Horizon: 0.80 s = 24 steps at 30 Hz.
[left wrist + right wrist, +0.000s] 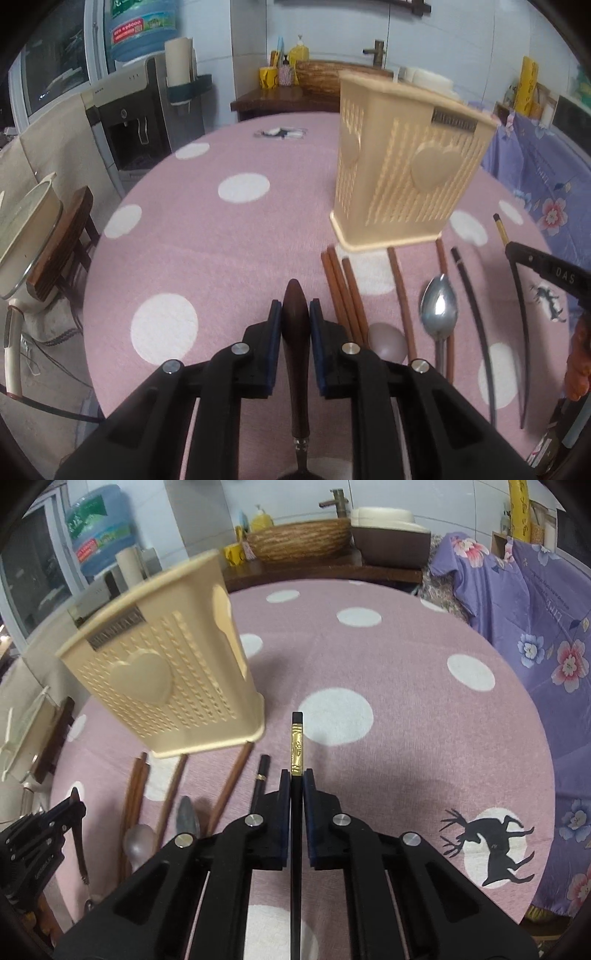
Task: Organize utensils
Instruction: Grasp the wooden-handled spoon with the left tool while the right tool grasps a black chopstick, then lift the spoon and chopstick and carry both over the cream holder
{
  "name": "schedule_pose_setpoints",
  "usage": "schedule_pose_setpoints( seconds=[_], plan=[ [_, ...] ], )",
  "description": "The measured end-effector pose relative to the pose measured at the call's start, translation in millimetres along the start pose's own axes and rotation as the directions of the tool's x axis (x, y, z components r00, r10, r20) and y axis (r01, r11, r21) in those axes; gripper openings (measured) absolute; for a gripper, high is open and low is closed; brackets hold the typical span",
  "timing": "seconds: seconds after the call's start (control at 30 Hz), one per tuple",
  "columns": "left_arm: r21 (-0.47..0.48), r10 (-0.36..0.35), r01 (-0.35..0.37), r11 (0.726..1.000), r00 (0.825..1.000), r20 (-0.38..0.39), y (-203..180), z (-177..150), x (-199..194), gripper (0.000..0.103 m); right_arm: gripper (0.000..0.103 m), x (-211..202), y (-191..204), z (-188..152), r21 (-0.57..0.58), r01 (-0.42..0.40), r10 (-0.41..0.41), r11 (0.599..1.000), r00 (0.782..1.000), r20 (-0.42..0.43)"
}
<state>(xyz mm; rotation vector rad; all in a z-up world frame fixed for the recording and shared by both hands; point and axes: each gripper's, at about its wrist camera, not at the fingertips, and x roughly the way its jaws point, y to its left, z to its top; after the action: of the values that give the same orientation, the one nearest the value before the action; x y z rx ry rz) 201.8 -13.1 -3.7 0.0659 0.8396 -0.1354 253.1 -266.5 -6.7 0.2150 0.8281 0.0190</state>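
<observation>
Black left gripper [295, 310] pinches a dark wooden-handled utensil [295, 332] at 6 o'clock; the right gripper [296, 775] clamps a black chopstick [297, 746] with a gold band. Toward 3 o'clock of the left gripper, brown chopsticks [343, 295], a metal spoon [439, 304] and another black chopstick [474, 321] lie on the pink dotted tablecloth [221, 240]. Beyond, at 1 o'clock, stands the beige utensil holder [406, 166].

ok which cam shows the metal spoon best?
Left wrist: the metal spoon lies bowl-up in plain sight among the chopsticks, its handle running down toward the left gripper. Right wrist catches only the spoon's bowl edge-on; the right gripper blocks the rest.
</observation>
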Motion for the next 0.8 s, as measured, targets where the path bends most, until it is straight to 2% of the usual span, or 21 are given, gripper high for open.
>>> schedule_pose_setpoints(
  seconds=[0.2,0.4,0.8],
  plan=[
    [-0.005,0.003,-0.002,1.000,0.993,0.122,11.9,29.4,-36.4,0.016,0.007,-48.1,-0.2,19.6,-0.017,-0.045,0.047,0.999,0.994,0.101],
    [-0.006,0.006,-0.005,1.000,0.985,0.175,21.1,46.2,-50.8,0.016,0.007,-89.6,-2.7,33.6,-0.034,-0.081,0.085,0.996,0.981,0.176],
    [-0.003,0.007,-0.007,1.000,0.978,0.211,26.8,54.5,-55.3,0.016,0.007,-106.3,0.6,37.7,-0.070,-0.088,0.100,0.994,0.978,0.184]
  ],
)
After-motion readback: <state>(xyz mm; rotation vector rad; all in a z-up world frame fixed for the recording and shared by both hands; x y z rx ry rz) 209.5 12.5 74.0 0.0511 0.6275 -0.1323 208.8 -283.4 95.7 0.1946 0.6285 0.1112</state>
